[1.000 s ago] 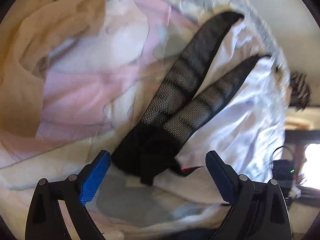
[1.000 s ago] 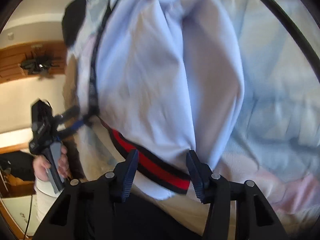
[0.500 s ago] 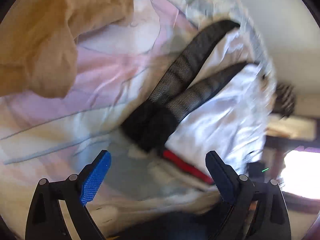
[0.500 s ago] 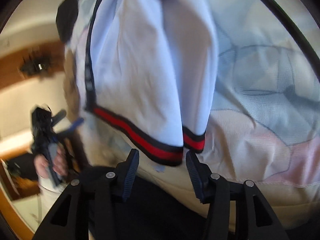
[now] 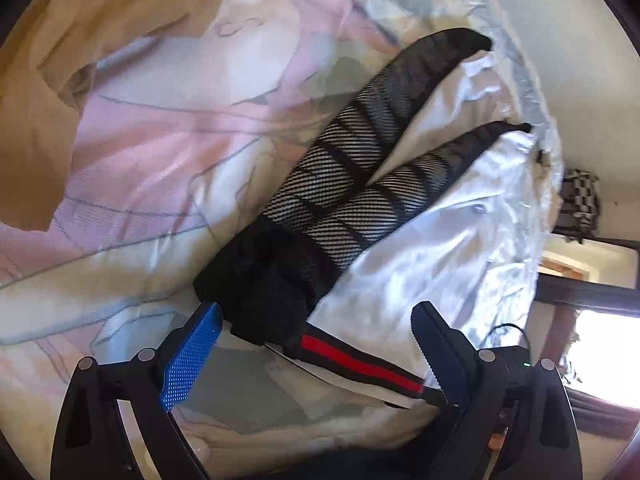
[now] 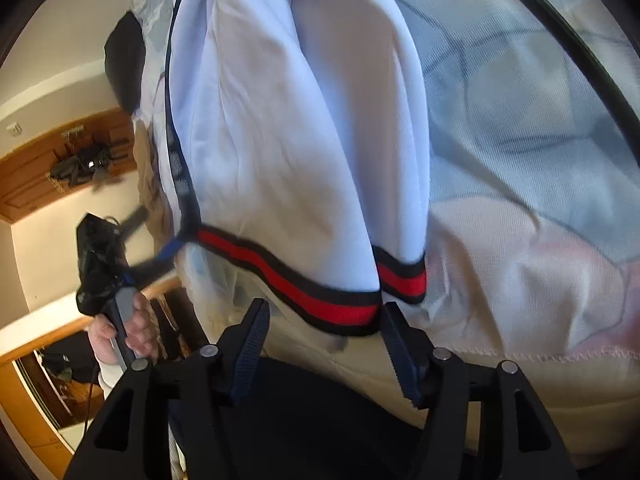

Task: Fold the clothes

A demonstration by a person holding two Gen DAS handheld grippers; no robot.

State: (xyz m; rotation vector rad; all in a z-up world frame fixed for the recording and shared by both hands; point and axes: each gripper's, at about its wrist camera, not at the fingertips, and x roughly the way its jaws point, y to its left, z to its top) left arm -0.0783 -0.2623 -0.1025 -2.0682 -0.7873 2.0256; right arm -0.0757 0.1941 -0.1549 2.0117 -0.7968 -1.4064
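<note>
A white garment (image 5: 440, 240) with two black mesh side panels (image 5: 352, 152) and a red-and-black striped hem (image 5: 360, 360) lies on the bed. My left gripper (image 5: 316, 344) is open, its blue-padded finger (image 5: 192, 356) beside the black mesh corner and the striped hem running between the fingers. In the right wrist view the same garment (image 6: 300, 140) hangs folded lengthwise, and its striped hem (image 6: 332, 308) sits just above my open right gripper (image 6: 324, 336). The left gripper (image 6: 160, 260) also shows there, at the garment's far corner, held by a hand (image 6: 120, 328).
A pastel pink, blue and cream bed sheet (image 5: 160, 160) covers the bed. A tan garment (image 5: 60, 60) lies crumpled at the upper left. Beyond the bed are a white wall, a wooden door (image 6: 36, 176) and a bright window (image 5: 608, 356).
My left gripper has closed in on the black mesh corner, and the striped hem now lies between its fingers. The right gripper has drawn back to the hem's edge.
</note>
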